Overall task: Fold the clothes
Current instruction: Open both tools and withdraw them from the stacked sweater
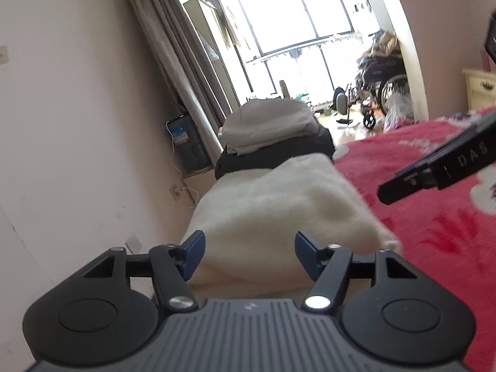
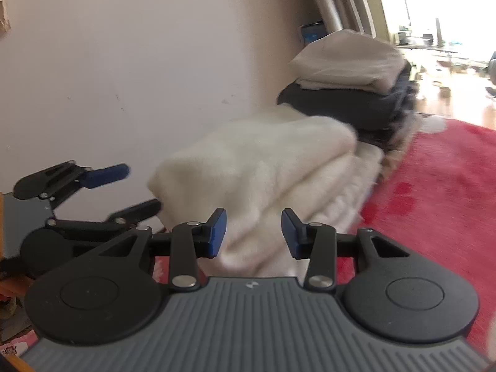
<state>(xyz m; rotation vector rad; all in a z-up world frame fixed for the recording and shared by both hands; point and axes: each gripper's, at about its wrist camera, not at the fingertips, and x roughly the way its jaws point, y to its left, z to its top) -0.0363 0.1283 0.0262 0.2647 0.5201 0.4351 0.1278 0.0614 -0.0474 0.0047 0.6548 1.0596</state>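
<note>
left claw (image 1: 249, 255) wide open, empty | right claw (image 2: 253, 232) part open, empty | risk: cream fold (image 2: 257, 167), centre frame, slumps unheld; claws may snag it

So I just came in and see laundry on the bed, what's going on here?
A person is folding clothes with a handheld tool in each hand. A fluffy cream-white folded garment lies on the red patterned blanket beside the wall. The left tool and right tool both stand open just in front of it, gripping nothing. Behind it sits a stack of folded beige and dark clothes.
</note>
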